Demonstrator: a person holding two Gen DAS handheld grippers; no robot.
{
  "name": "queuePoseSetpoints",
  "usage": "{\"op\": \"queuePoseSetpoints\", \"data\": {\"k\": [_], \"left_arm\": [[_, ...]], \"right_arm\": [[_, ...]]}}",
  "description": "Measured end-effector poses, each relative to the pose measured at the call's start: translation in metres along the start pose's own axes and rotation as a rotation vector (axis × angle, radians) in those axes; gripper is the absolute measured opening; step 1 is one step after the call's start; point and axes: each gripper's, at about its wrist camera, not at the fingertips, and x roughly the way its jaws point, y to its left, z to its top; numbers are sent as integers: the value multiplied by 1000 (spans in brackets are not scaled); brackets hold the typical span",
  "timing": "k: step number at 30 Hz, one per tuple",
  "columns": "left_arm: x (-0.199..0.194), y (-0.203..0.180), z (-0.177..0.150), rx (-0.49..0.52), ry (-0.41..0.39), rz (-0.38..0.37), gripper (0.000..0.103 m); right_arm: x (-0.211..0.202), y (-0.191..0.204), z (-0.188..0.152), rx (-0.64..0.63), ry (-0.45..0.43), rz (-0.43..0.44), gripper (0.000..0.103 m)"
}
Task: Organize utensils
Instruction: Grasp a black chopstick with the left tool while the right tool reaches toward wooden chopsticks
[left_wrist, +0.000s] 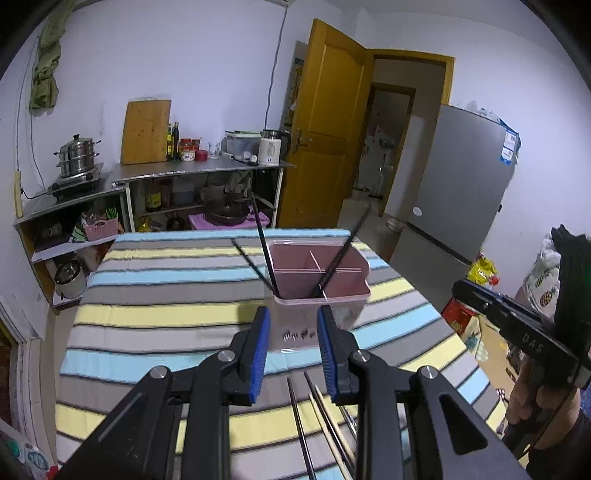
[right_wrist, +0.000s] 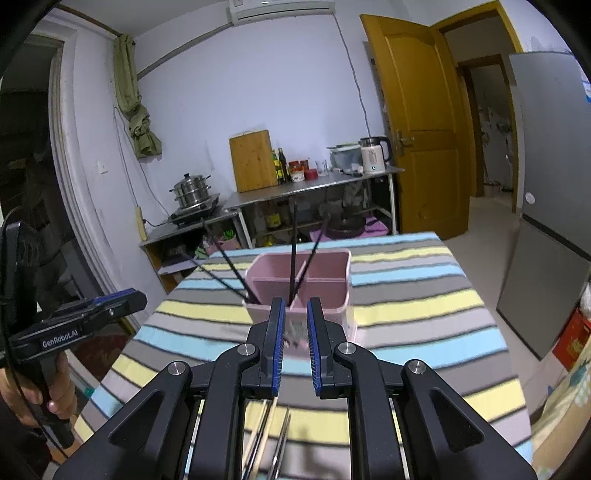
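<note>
- Left gripper: jaws are seen partly spread, blue pads apart, nothing pinched or touched between them.
- Right gripper: jaws are set to a narrow gap, pads not meeting, nothing clamped.
- Pink organizer box is placed on the striped tablecloth, just ahead of both grippers; it is split into compartments by a divider.
- Dark chopsticks are stood leaning in the box, spread across both compartments.
- Loose utensils, dark and pale sticks, are laid on the cloth below the left gripper's fingers, untouched.
- Each gripper is held by a hand at its handle.
</note>
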Motion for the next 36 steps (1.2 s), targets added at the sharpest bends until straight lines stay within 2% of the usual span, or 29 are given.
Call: {"op": "queuePoseSetpoints", "data": {"k": [14,36], "left_arm": [[4,-15,-65,2,104,-18,27],[94,-13,-117,-24,333,-7,27]], "right_arm": [[-8,-5,-59,31,95,-5,12],[24,-21,-88,71,208,-4,12]]}}
